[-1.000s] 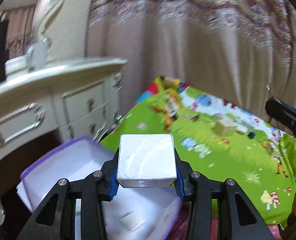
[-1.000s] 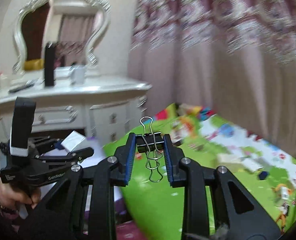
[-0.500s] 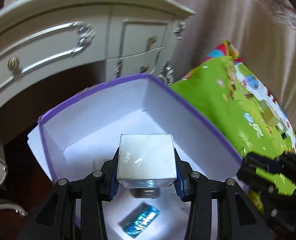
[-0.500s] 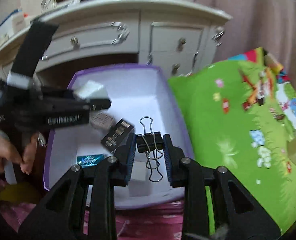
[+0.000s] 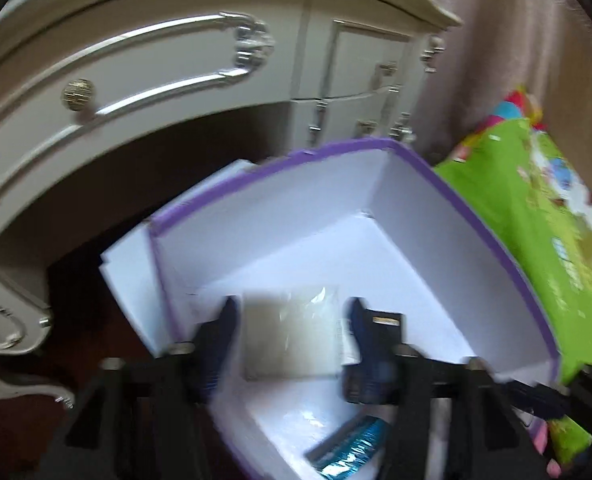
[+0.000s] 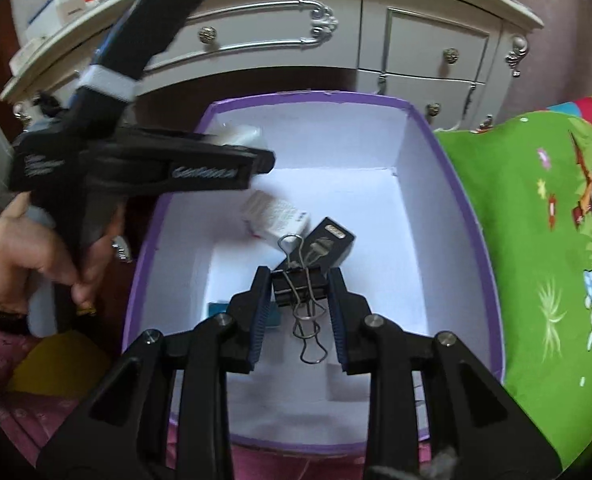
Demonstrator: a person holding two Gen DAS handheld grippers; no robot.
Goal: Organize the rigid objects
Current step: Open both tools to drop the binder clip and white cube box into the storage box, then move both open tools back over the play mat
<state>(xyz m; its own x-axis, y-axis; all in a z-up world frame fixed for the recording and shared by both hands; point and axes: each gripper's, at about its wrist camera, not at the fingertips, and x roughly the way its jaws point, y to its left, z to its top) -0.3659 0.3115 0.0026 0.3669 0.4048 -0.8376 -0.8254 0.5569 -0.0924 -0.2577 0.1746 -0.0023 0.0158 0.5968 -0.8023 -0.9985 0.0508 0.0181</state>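
Cream drawers (image 6: 280,36) with silver trim filled the background at twelve o'clock, and a green play mat (image 6: 536,216) lay at three o'clock, hard against the purple-rimmed box (image 6: 472,224) you were filling.

Your left gripper (image 5: 292,332) had just been opening over the box. The white cube (image 5: 292,336) was between its jaws, with a gap on both sides, so you had let it go; the view was too blurred to tell whether it had landed on the box floor.

Your right gripper (image 6: 299,304) had also just been opening. The black binder clip (image 6: 298,286) sat between the jaws with a sliver of space at either pad, so I read it as freed, though it had not visibly dropped.

Already in the box, from the right wrist view: a white carton (image 6: 276,216) at eleven o'clock from the clip, a small black carton (image 6: 328,242) touching it at one o'clock, and a blue foil packet (image 5: 352,444) near the front wall.

My judgement on handling: the cube looked light, stiff and glossy, so its flat opposite faces gave the surest hold, though the wrap could slip. The clip was hard steel, small and compact; taking it across the black body beat pinching the wire loops, which swing.
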